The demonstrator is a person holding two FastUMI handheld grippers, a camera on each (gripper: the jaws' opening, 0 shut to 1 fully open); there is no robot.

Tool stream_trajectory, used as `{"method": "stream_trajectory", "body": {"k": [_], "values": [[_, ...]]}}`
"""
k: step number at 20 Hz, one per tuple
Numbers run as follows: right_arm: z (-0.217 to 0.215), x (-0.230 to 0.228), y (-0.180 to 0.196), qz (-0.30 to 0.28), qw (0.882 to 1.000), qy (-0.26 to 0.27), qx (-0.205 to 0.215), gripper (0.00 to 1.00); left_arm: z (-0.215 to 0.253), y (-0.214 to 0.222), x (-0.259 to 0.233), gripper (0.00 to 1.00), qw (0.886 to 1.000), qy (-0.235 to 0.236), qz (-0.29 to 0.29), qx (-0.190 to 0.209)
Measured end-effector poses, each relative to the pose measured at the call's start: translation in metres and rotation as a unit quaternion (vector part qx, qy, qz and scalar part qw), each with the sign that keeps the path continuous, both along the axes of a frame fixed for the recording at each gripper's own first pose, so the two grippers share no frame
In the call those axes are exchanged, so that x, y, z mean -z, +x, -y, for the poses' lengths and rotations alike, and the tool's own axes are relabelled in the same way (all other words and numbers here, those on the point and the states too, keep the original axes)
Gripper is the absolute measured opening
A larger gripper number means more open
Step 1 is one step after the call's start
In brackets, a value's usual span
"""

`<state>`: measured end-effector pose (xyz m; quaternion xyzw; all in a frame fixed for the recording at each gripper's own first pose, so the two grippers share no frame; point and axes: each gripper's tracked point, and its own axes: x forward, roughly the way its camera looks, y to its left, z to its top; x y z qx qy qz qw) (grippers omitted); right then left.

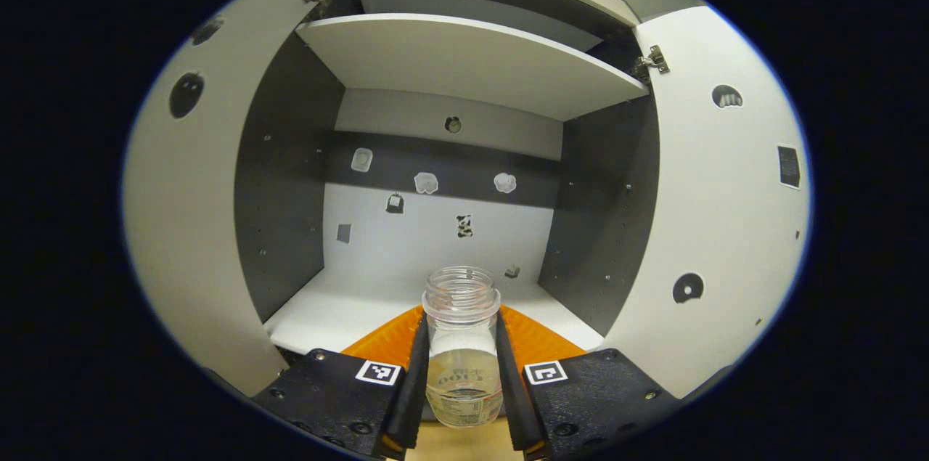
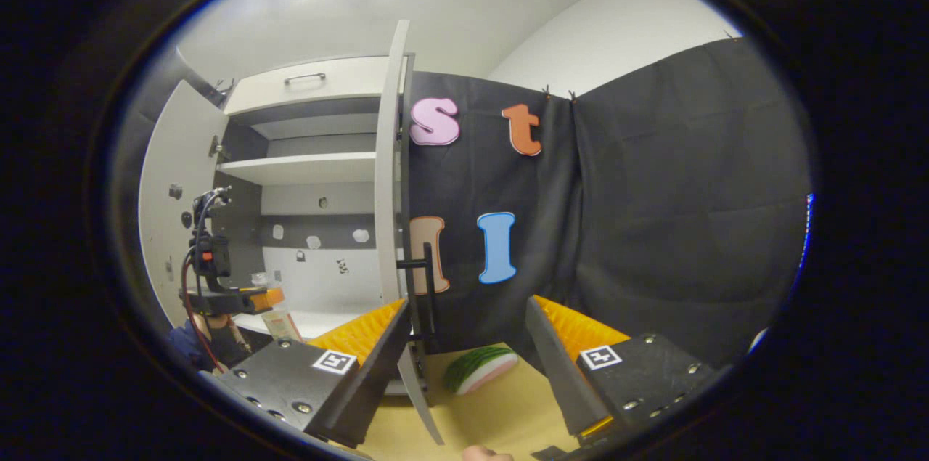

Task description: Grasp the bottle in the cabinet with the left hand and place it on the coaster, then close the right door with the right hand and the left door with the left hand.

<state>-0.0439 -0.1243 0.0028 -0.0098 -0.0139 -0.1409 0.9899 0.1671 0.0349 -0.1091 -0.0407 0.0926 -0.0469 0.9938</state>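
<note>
Fingers of the left gripper (image 1: 462, 381) clamp the clear bottle (image 1: 462, 345) just in front of the open cabinet (image 1: 450, 62), ready for the coaster, while the right gripper (image 2: 464, 366) waits spread apart beside the right door (image 2: 390, 178).

The left tongs (image 1: 462, 374) have two black blocks with shiny screws and square black-and-white tags. The right tongs (image 2: 464, 374) look the same. Farther off, a red cable (image 2: 190, 301) loops by a blue sleeve (image 2: 187, 345).
</note>
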Motion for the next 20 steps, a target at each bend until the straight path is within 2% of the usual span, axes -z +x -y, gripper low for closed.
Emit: {"method": "stream_trajectory", "body": {"k": [1, 5, 6, 7, 9, 11, 14, 16, 17, 20], "values": [[-0.002, 0.001, -0.005, 0.0, 1.0, 0.0, -0.007, 0.96, -0.003, -0.011, 0.009, 0.48, 1.0, 0.001, -0.006, 0.0], [-0.009, -0.002, 0.003, 0.002, 0.999, 0.006, -0.036, 0.96, -0.009, -0.059, 0.058, 0.46, 0.999, 0.005, -0.035, 0.008], [-0.012, -0.004, 0.006, 0.002, 0.999, 0.007, -0.044, 0.96, -0.007, -0.071, 0.072, 0.48, 0.999, 0.009, -0.041, 0.015], [-0.013, -0.005, 0.008, 0.003, 0.999, 0.006, -0.052, 0.94, -0.006, -0.081, 0.083, 0.48, 0.999, 0.013, -0.04, 0.021], [-0.017, -0.007, 0.013, 0.003, 0.998, 0.003, -0.065, 0.96, -0.01, -0.098, 0.114, 0.48, 0.998, 0.016, -0.061, 0.019], [-0.018, -0.01, 0.015, 0.006, 0.997, 0.0, -0.074, 0.96, -0.008, -0.116, 0.144, 0.48, 0.996, -0.019, -0.088, 0.016], [-0.017, -0.01, 0.017, 0.005, 0.997, -0.001, -0.08, 0.96, -0.009, -0.135, 0.176, 0.49, 0.994, -0.062, -0.093, 0.006], [-0.013, -0.008, 0.016, 0.002, 0.997, -0.004, -0.079, 0.96, -0.01, -0.148, 0.199, 0.52, 0.992, -0.062, -0.107, 0.001], [-0.012, -0.009, 0.015, 0.002, 0.997, -0.006, -0.078, 0.96, -0.01, -0.154, 0.209, 0.49, 0.991, -0.061, -0.118, 0.001], [-0.006, -0.009, 0.014, 0.001, 0.997, -0.012, -0.072, 0.96, -0.005, -0.17, 0.234, 0.49, 0.988, -0.057, -0.143, 0.003]]}}
